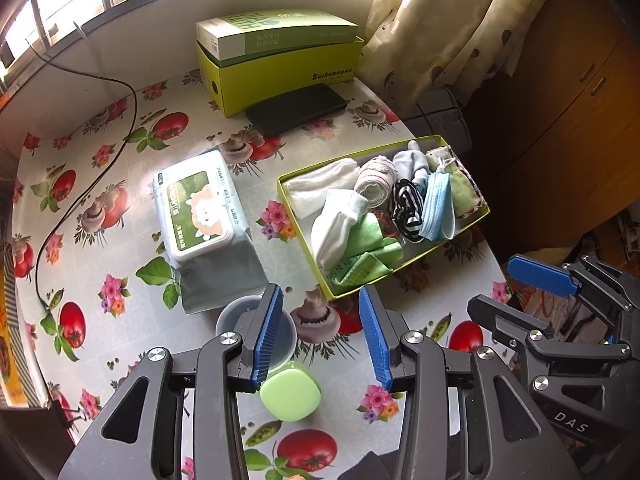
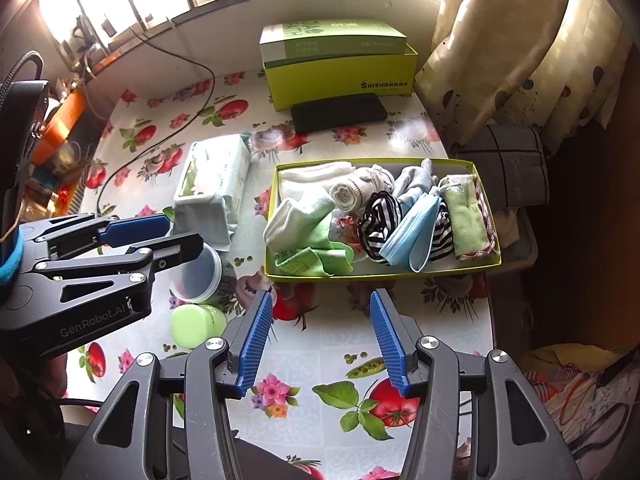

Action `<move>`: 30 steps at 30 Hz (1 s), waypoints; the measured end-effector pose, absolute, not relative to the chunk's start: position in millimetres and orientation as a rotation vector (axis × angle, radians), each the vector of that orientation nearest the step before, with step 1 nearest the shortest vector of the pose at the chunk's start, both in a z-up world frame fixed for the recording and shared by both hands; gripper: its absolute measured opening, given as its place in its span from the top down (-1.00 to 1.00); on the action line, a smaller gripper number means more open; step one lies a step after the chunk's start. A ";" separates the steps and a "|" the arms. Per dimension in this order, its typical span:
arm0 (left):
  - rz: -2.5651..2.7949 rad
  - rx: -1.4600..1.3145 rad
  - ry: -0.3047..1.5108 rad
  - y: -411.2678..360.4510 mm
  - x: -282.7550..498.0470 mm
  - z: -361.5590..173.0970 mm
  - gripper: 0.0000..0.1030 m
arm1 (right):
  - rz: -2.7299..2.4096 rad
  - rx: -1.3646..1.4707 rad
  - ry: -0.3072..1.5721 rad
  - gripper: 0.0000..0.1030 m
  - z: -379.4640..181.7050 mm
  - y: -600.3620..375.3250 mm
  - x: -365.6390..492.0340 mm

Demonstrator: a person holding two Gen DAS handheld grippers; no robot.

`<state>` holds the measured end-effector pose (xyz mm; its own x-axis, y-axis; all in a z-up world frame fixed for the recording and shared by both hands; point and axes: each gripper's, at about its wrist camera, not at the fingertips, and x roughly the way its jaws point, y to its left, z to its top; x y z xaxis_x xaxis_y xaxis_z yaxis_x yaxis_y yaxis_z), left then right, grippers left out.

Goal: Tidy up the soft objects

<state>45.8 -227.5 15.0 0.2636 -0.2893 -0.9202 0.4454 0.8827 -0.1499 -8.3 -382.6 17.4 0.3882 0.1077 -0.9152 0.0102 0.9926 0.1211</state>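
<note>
A shallow yellow-green tray point(image 1: 304, 236) point(image 2: 486, 196) on the flowered table holds several soft items: white socks point(image 1: 336, 224) point(image 2: 296, 208), a green cloth point(image 1: 368, 252) point(image 2: 316, 256), a striped sock point(image 1: 408, 208) point(image 2: 376, 224), a blue face mask point(image 1: 438, 204) point(image 2: 412, 236) and a green towel point(image 2: 466, 220). My left gripper point(image 1: 320, 300) is open and empty, just in front of the tray's near corner. My right gripper point(image 2: 320, 300) is open and empty, in front of the tray's near wall. Each gripper shows in the other's view: the right one point(image 1: 540, 280) and the left one point(image 2: 160, 232).
A wet-wipes pack point(image 1: 200, 204) point(image 2: 216, 184) lies left of the tray. A clear plastic cup point(image 1: 256, 332) point(image 2: 200, 272) and a green lidded jar point(image 1: 290, 394) point(image 2: 196, 324) stand by the left gripper. Green boxes point(image 1: 280, 64) point(image 2: 340, 68), a black phone point(image 1: 296, 108) point(image 2: 340, 112) and a cable point(image 1: 80, 200) lie behind.
</note>
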 end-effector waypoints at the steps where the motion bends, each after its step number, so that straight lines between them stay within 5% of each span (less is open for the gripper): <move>1: -0.496 0.155 1.206 -228.2 45.3 14.4 0.20 | 0.063 0.113 1.171 0.01 16.8 -382.7 -8.2; 30: -0.474 0.175 1.224 -233.6 44.9 8.2 0.20 | 0.075 0.124 1.186 -0.03 7.3 -384.9 -7.6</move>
